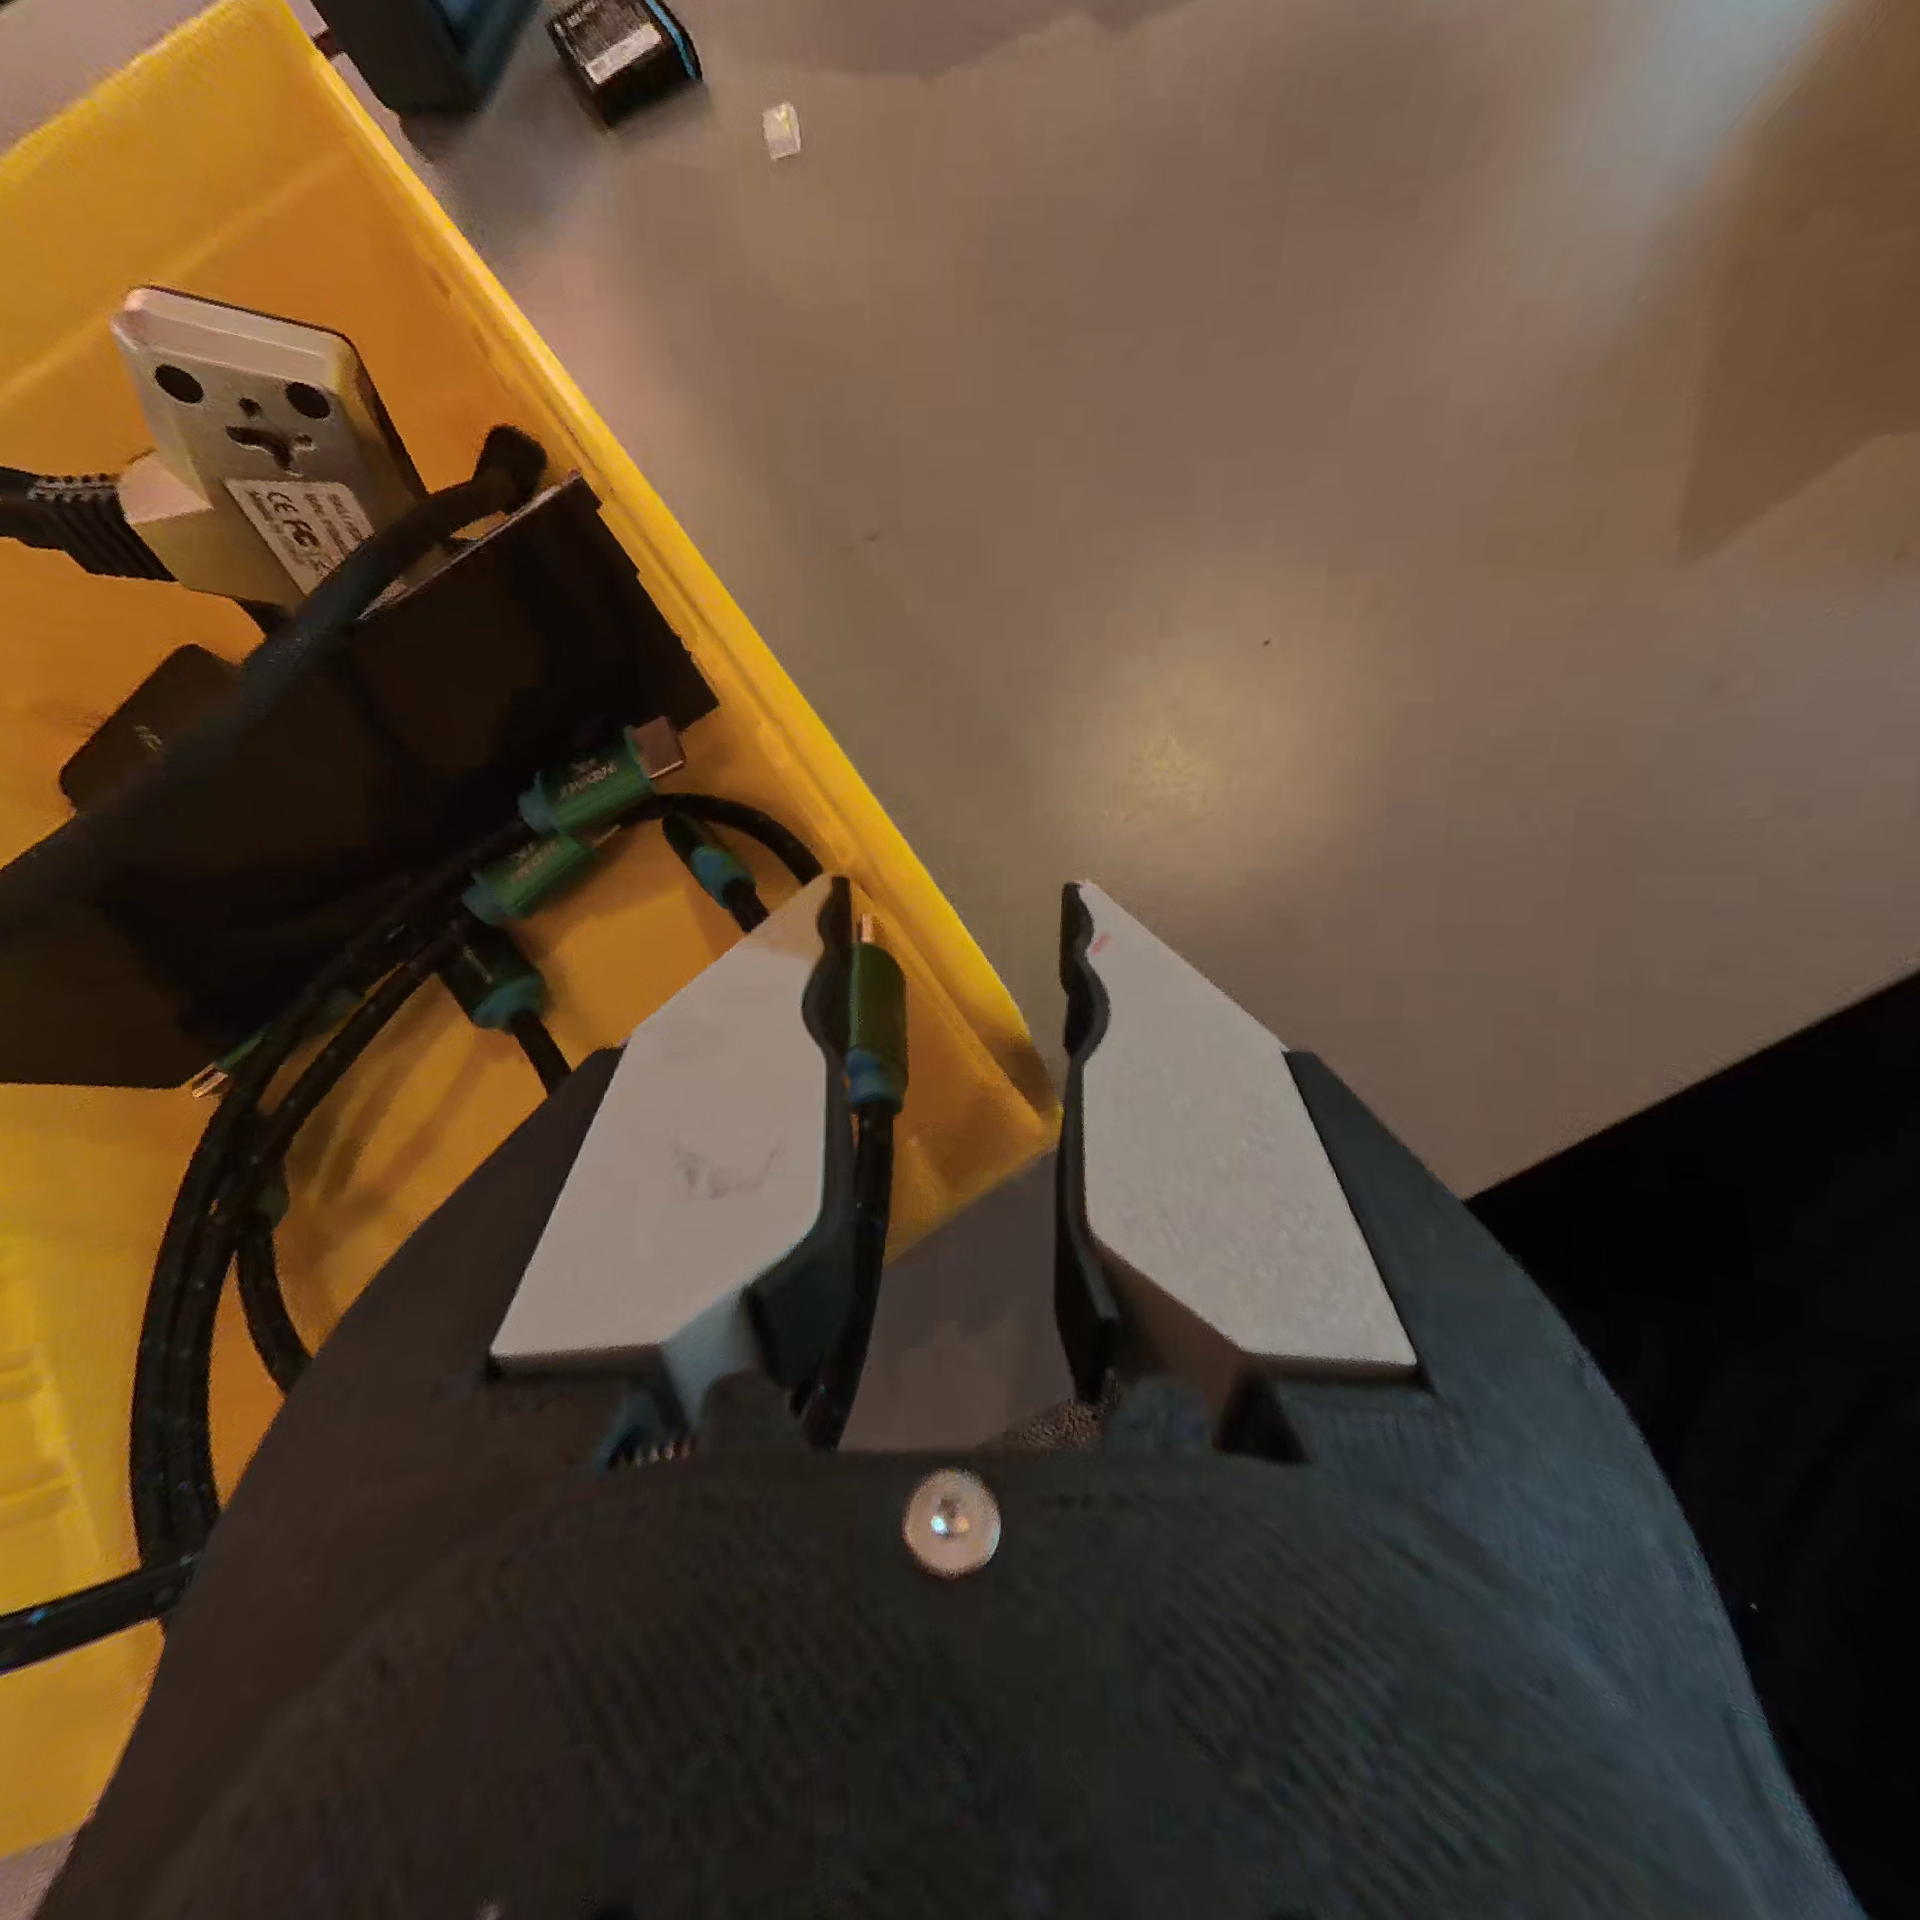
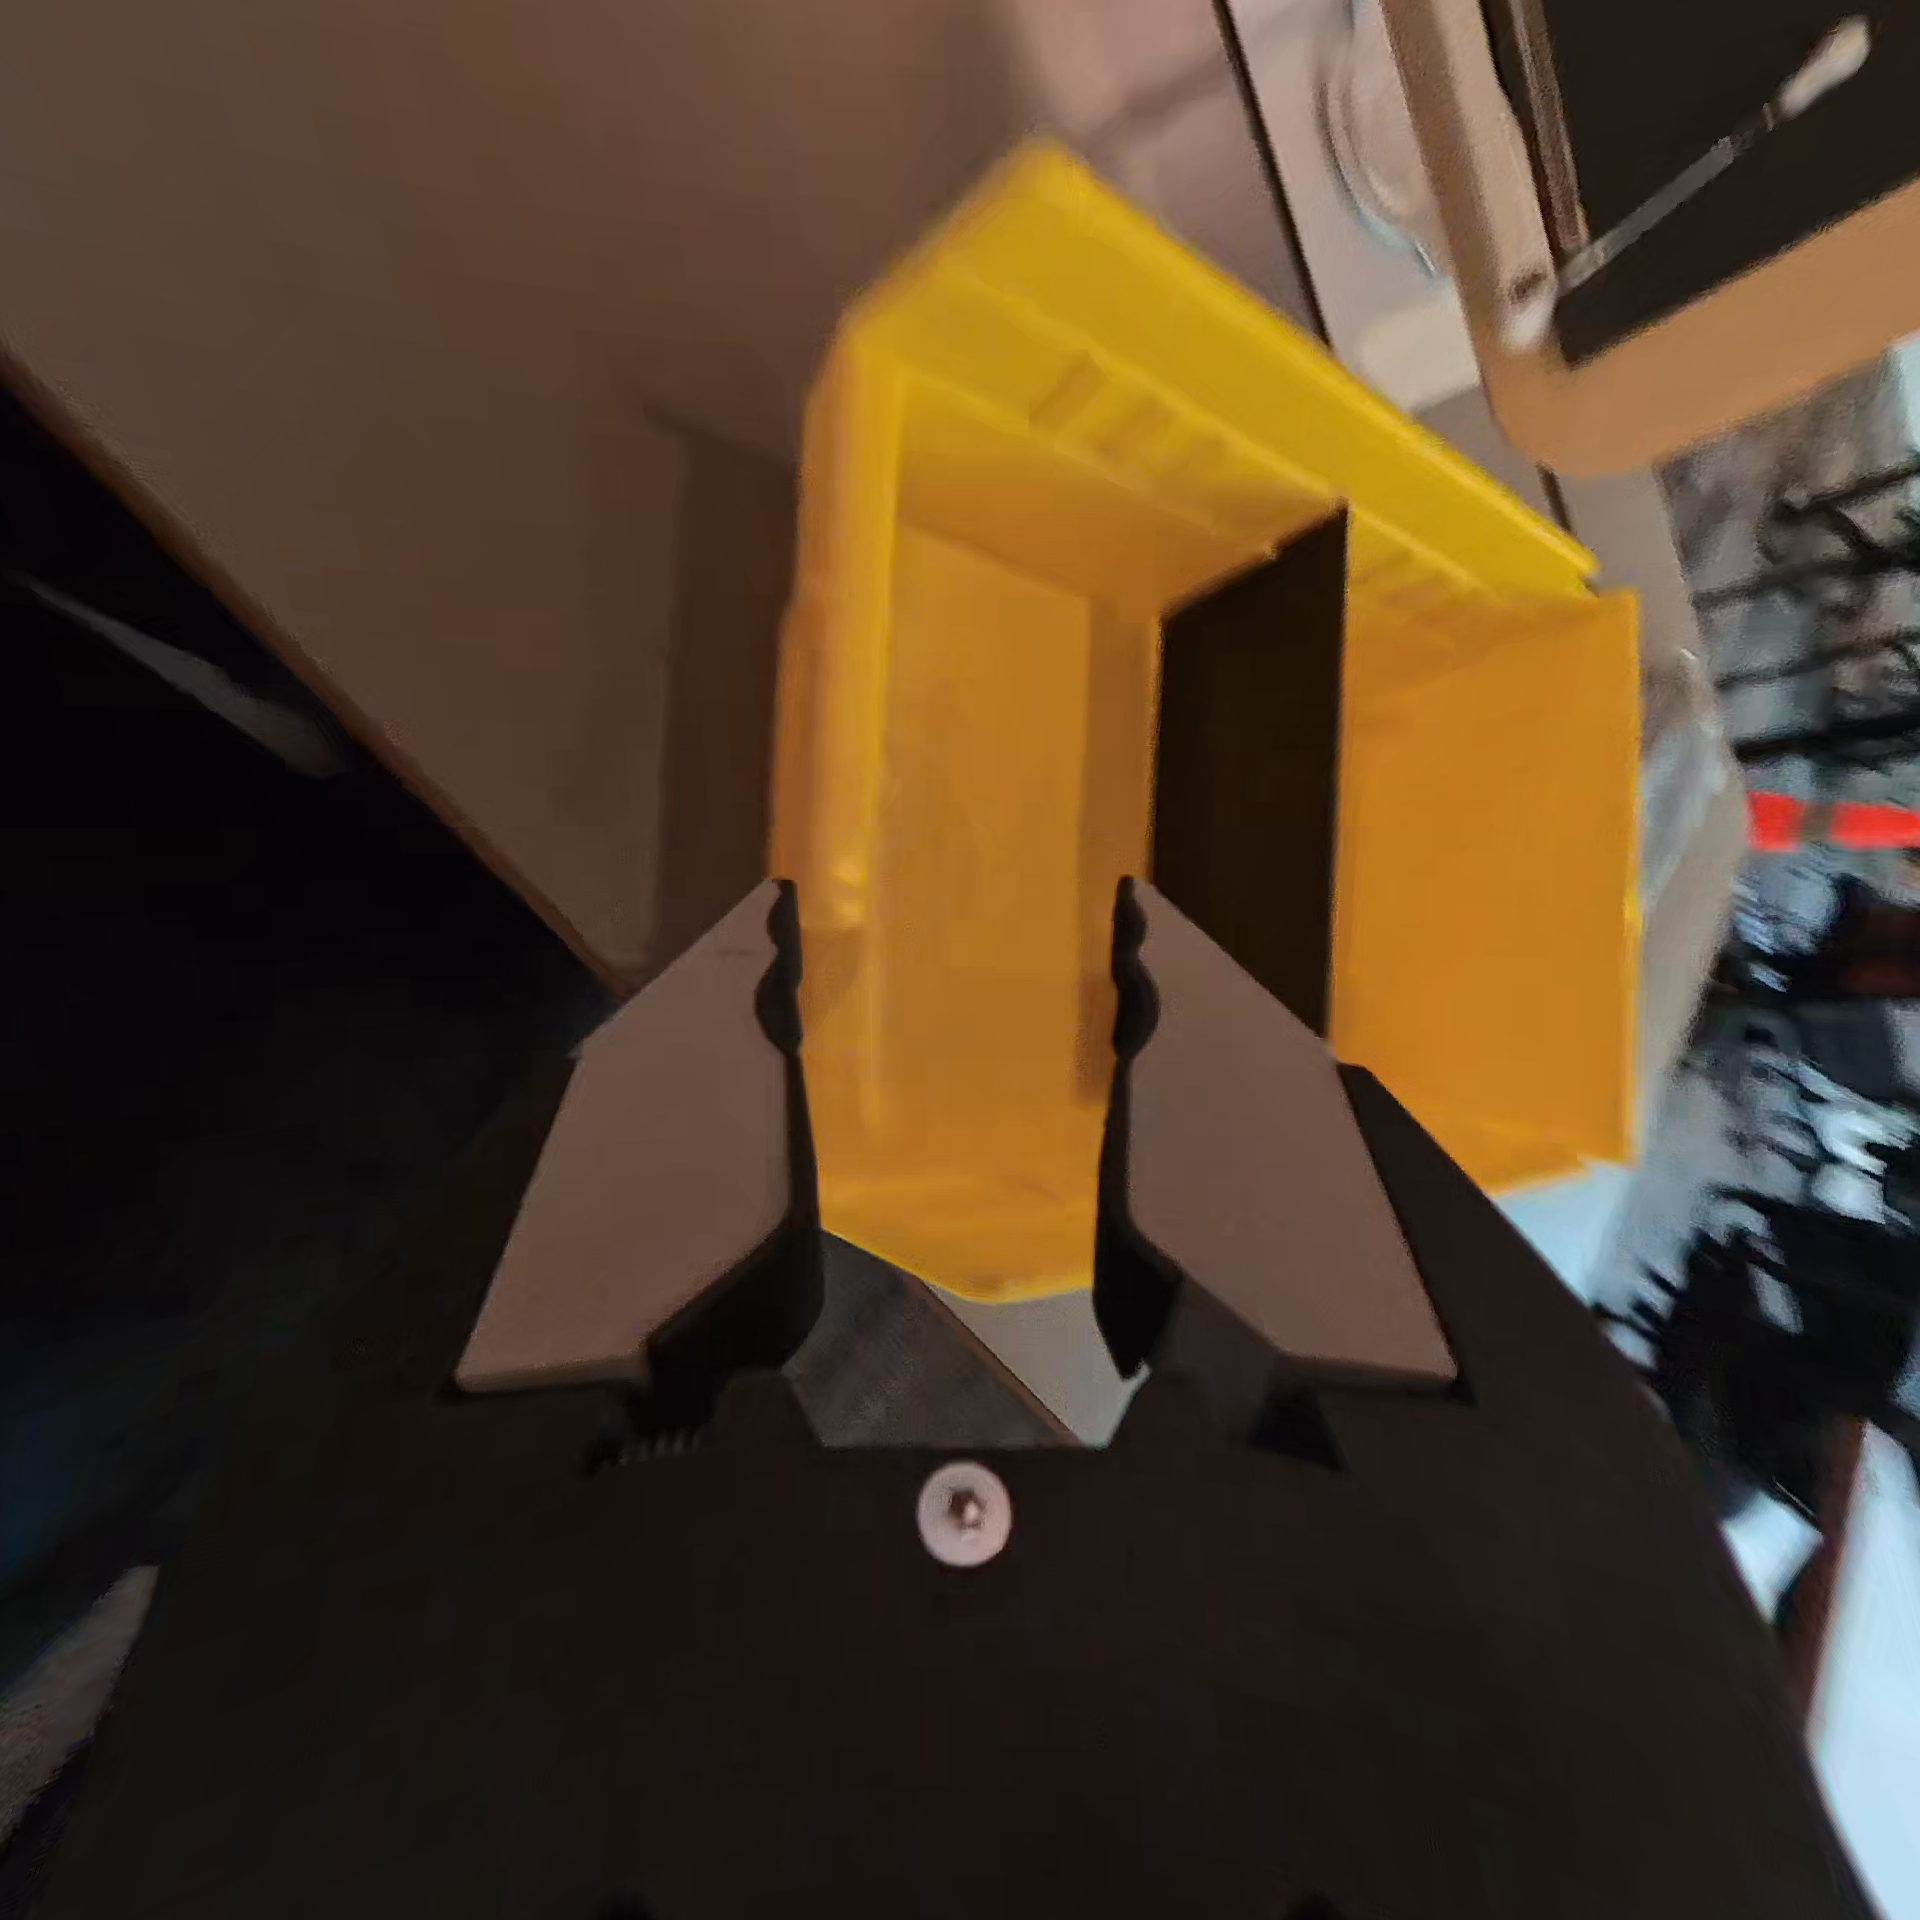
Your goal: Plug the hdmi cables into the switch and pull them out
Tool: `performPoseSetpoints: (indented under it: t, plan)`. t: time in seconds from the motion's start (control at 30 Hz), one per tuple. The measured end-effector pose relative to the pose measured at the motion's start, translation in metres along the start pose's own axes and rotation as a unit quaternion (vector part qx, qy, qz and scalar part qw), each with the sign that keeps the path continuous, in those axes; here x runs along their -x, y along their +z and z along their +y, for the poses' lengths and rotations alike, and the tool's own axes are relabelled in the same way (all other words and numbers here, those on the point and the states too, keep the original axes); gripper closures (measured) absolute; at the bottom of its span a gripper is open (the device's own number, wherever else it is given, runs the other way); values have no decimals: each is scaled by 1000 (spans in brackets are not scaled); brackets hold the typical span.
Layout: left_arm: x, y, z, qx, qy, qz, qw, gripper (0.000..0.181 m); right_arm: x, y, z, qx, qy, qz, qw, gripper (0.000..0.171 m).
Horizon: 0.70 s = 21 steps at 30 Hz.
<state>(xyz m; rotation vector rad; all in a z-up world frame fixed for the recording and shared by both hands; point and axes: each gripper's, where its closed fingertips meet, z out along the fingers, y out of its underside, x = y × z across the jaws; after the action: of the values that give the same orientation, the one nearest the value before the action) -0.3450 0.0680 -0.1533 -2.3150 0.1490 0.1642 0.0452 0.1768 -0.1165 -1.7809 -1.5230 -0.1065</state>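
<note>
Left wrist view: the left gripper (image 1: 951, 914) fills the lower half of the picture, a rough, matte black printed body with a shiny screw head at its middle and two pale grey wedge-shaped fingers (image 1: 1195, 1174) lined with wavy black pads. The fingers stand apart. A green HDMI plug (image 1: 873, 1003) with a metal tip, a blue collar and a black braided cable lies along the inner pad of the left finger; the right finger is clear of it, so it is not clamped.

To the left sits a smooth yellow plastic bin (image 1: 312, 249) with a raised rim, on a plain grey table (image 1: 1247, 520). Inside the bin, toward its right wall, lies a flat black box, the switch (image 1: 540, 644), partly in shadow. Two more green plugs (image 1: 587, 790) lie just beside its near edge; whether they are seated in ports cannot be told. Loops of braided black cable (image 1: 187, 1299) curl across the near bin floor. A silver rectangular device (image 1: 249, 416) with round holes and a white label rests farther back in the bin. A small black labelled block (image 1: 623, 52) sits on the far table.

Right wrist view: this picture is blurred. The right gripper (image 2: 951, 914), of the same build, has its fingers (image 2: 665, 1174) apart with nothing between them. Beyond them is a yellow ribbed bin (image 2: 1486, 883) holding a flat black rectangular panel (image 2: 1247, 769) upright. Nothing of the cables shows here.
</note>
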Motion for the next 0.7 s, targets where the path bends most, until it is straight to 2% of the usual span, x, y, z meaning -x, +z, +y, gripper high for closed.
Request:
performPoseSetpoints:
  t: [0.07, 0.1, 0.17, 0.23, 0.3, 0.4, 0.5, 0.57, 0.7]
  plan:
    - [3, 1, 2, 2, 4, -5, 1000, 142, -24, 5, 26, 57, -16, 58, 997, 122]
    - [4, 2, 4, 5, 3, -4, 1000, 142, -35, 3, 40, 78, -7, 69, 995, 105]
    - [4, 2, 4, -1, -9, 9, 1000, 141, -56, -5, 61, 92, 40, 82, 992, 101]
    - [3, 2, 4, -1, -16, 19, 1000, 139, -88, -18, 79, 97, 79, 141, 982, 119]
    - [3, 2, 4, -1, -15, 19, 1000, 140, -109, -29, 88, 89, 130, 179, 971, 123]
    - [2, 0, -2, -13, -1, 9, 1000, 147, -95, -32, 54, -13, 185, 109, 977, 120]
    - [3, 1, -4, -15, 7, -4, 1000, 148, -60, -32, 3, -106, 172, 29, 979, 108]
    - [2, 2, -5, -22, 9, -6, 1000, 148, -34, -21, -19, -114, 143, -4, 983, 100]
    - [1, 4, -6, -23, 17, -8, 1000, 148, -3, 20, -39, -84, 131, 0, 988, 95]
